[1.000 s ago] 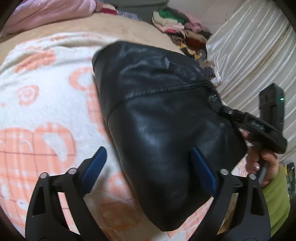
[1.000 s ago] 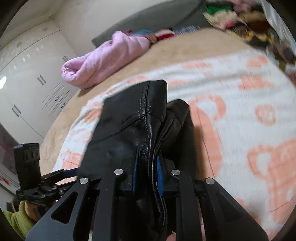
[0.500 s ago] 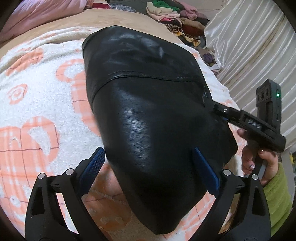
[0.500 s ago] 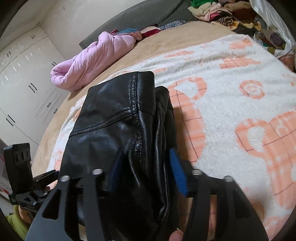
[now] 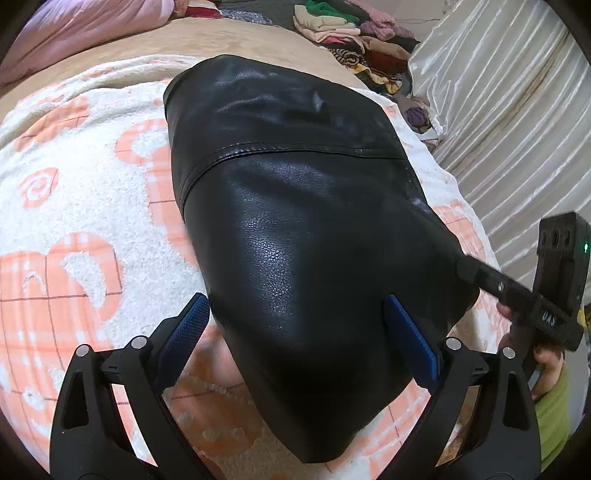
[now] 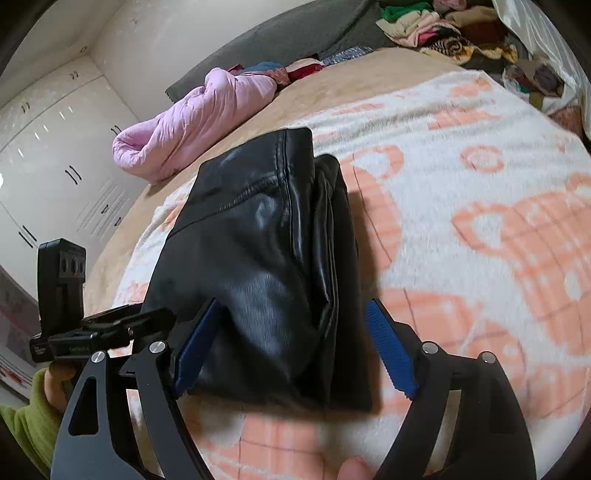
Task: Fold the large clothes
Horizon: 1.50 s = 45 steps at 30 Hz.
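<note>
A black leather jacket (image 5: 306,229), folded into a thick bundle, lies on the white and orange blanket (image 5: 74,206). My left gripper (image 5: 295,301) stands open, its blue pads (image 5: 188,328) spread either side of the jacket's near end without pressing it. In the right wrist view the jacket (image 6: 258,258) shows its stacked folded edge. My right gripper (image 6: 293,302) is opening. The jacket's near end sits between the blue fingers (image 6: 391,350), which are clear of the leather. The left gripper's body (image 6: 103,328) shows at the left there, in a hand with a green sleeve.
A pink quilted coat (image 6: 192,122) lies on the tan bed cover (image 6: 369,81) beyond the blanket. Piled clothes (image 6: 443,26) sit at the far corner. White wardrobe doors (image 6: 55,147) stand on one side of the bed and a pale curtain (image 5: 498,110) hangs on the other.
The right gripper's jaws were shut on the jacket's folded edge and have opened off it while drawing back a little. The left gripper stayed open, and the jacket has settled flat.
</note>
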{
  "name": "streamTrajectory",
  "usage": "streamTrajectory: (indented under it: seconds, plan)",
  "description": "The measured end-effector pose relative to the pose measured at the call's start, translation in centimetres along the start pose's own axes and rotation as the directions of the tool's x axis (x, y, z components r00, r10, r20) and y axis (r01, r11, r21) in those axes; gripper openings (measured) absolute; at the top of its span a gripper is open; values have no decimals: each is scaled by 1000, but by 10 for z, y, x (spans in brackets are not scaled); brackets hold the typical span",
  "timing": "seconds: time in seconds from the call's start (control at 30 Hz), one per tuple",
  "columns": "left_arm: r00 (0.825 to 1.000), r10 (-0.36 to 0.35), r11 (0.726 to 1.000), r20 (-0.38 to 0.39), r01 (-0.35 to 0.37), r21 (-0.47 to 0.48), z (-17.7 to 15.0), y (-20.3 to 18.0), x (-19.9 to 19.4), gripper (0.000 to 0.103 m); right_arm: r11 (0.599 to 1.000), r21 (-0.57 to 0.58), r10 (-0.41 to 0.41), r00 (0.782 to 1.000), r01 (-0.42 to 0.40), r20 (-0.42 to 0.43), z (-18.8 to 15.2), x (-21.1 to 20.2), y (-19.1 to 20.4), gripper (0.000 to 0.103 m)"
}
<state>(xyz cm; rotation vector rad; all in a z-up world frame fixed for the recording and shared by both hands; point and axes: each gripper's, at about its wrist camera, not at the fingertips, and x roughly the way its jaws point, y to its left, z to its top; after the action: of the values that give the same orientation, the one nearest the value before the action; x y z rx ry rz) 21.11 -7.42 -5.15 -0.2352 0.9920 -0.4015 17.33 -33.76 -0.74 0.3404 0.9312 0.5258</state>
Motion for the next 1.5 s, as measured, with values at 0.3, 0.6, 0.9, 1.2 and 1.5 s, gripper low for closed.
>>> streamTrajectory:
  seconds: [0.3, 0.6, 0.9, 1.2, 1.5]
  plan:
    - [1000, -11, 1000, -2, 11, -6, -2, 0, -1, 92, 998, 31, 56, 998, -55, -30, -15, -4, 3, 22]
    - [999, -28, 1000, -28, 28, -8, -5, -2, 10, 93, 997, 72, 12, 998, -8, -66, -23, 3, -14, 38]
    - [999, -27, 999, -23, 27, -17, -3, -2, 8, 93, 998, 53, -24, 999, 27, -43, -23, -8, -10, 79]
    - [999, -30, 999, -24, 29, -15, 2, -1, 8, 93, 998, 68, 3, 998, 1, -69, -12, -1, -13, 90]
    - [1000, -10, 1000, 17, 11, -26, 14, 11, -5, 93, 998, 64, 35, 991, -27, -126, -2, 19, -13, 92]
